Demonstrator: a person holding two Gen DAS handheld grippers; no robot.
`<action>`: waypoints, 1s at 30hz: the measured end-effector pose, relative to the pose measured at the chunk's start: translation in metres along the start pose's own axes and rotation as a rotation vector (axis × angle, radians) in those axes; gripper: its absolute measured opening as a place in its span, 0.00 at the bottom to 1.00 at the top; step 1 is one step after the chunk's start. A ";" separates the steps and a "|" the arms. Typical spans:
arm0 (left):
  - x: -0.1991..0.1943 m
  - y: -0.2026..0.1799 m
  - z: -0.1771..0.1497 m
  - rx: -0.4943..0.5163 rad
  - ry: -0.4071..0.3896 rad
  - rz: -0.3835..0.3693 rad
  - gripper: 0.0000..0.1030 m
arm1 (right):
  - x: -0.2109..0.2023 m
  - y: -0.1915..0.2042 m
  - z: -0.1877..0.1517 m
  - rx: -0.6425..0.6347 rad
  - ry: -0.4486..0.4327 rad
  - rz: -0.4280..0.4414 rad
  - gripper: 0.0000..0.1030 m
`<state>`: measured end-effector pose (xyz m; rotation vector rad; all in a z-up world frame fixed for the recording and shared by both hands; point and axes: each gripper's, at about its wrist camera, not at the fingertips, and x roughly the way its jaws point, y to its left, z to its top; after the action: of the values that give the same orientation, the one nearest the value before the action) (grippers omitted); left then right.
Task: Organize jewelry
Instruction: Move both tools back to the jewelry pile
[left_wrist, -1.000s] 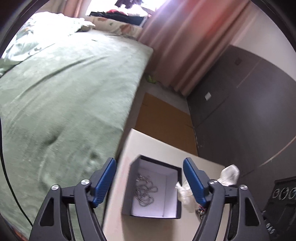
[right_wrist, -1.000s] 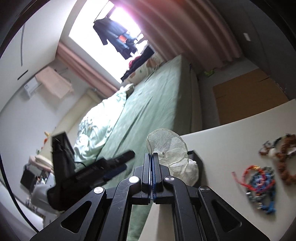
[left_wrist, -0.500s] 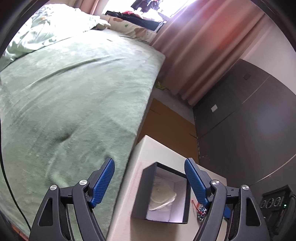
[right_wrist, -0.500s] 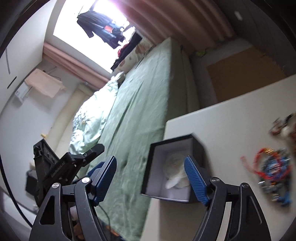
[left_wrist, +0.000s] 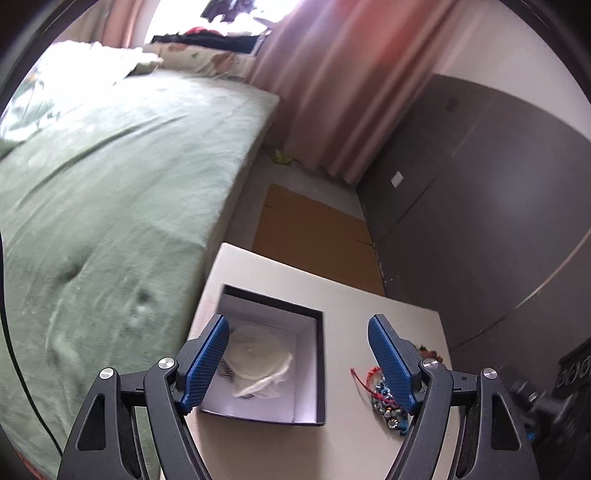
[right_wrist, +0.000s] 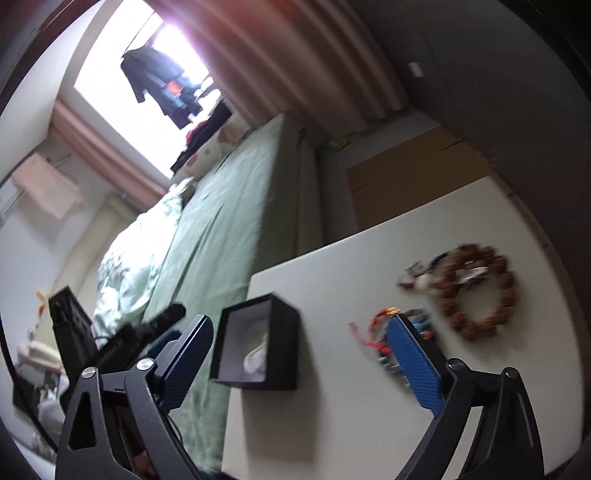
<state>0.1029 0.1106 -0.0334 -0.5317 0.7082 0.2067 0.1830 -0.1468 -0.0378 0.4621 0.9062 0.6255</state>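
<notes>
A small black square gift box with a white lining (left_wrist: 317, 373) sits near the bed-side edge of a pale tabletop (right_wrist: 332, 406). Inside it lies a translucent white pouch (left_wrist: 258, 358). To the box's right lie a tangle of red and blue beaded bracelets (right_wrist: 380, 332), then a brown wooden bead bracelet (right_wrist: 480, 295) farther off. Both the left gripper (left_wrist: 297, 360) and right gripper (right_wrist: 306, 365) hover with jaws spread wide, holding nothing. Judging by this, one item is boxed; next, the right gripper likely must pinch the beaded tangle.

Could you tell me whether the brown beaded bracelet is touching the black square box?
Apart: right wrist view shows bare white tabletop between brown beaded bracelet and black square box.
</notes>
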 end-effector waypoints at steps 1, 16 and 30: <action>0.001 -0.008 -0.003 0.029 0.001 0.009 0.76 | -0.004 -0.004 0.001 0.011 -0.005 -0.011 1.00; 0.035 -0.082 -0.042 0.224 0.105 -0.016 0.93 | -0.061 -0.076 0.016 0.116 -0.045 -0.231 1.00; 0.070 -0.122 -0.076 0.357 0.215 -0.045 0.63 | -0.075 -0.122 0.015 0.184 0.010 -0.276 1.00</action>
<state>0.1553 -0.0332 -0.0802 -0.2292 0.9190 -0.0216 0.1970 -0.2879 -0.0608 0.4877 1.0212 0.2940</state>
